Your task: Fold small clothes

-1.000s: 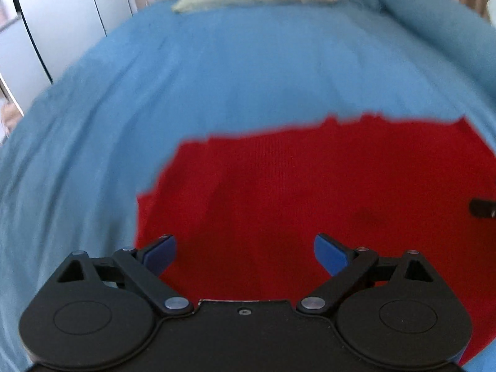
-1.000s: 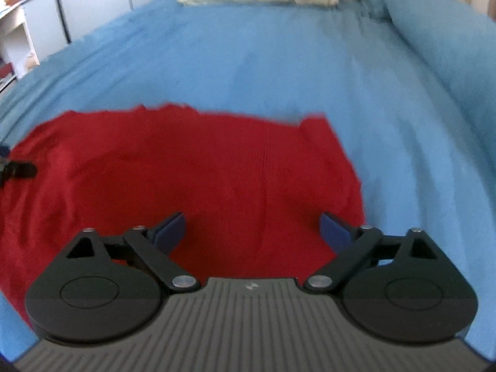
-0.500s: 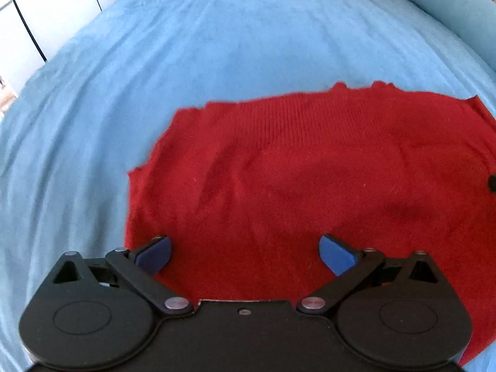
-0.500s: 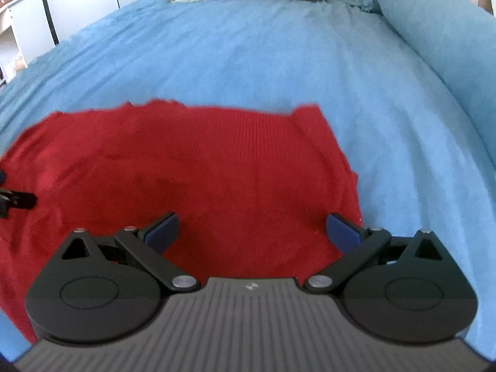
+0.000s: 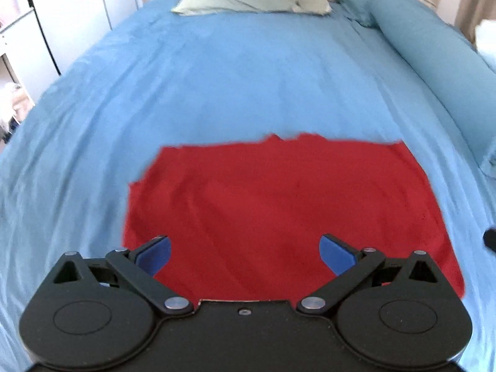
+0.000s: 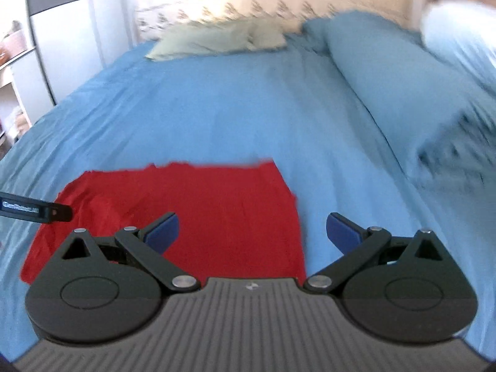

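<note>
A red knit garment (image 5: 272, 198) lies flat on the blue bedspread (image 5: 235, 71), spread wide like a rectangle. My left gripper (image 5: 245, 254) is open and empty, held above the garment's near edge toward its left side. In the right wrist view the garment (image 6: 217, 204) lies at lower left. My right gripper (image 6: 252, 232) is open and empty, above the garment's right edge, with its right finger (image 6: 344, 232) over the bare bedspread (image 6: 248, 108). The tip of the left gripper (image 6: 37, 210) shows at the left edge of that view.
A pale green pillow (image 5: 251, 0) lies at the head of the bed. A long blue bolster (image 5: 434, 62) runs along the right side. White cupboards (image 5: 62, 15) stand to the left of the bed. A patterned headboard (image 6: 279, 3) is at the back.
Both grippers have pulled back and risen from the garment, so it looks smaller and more of the bed shows. Both stay open. The garment has not moved.
</note>
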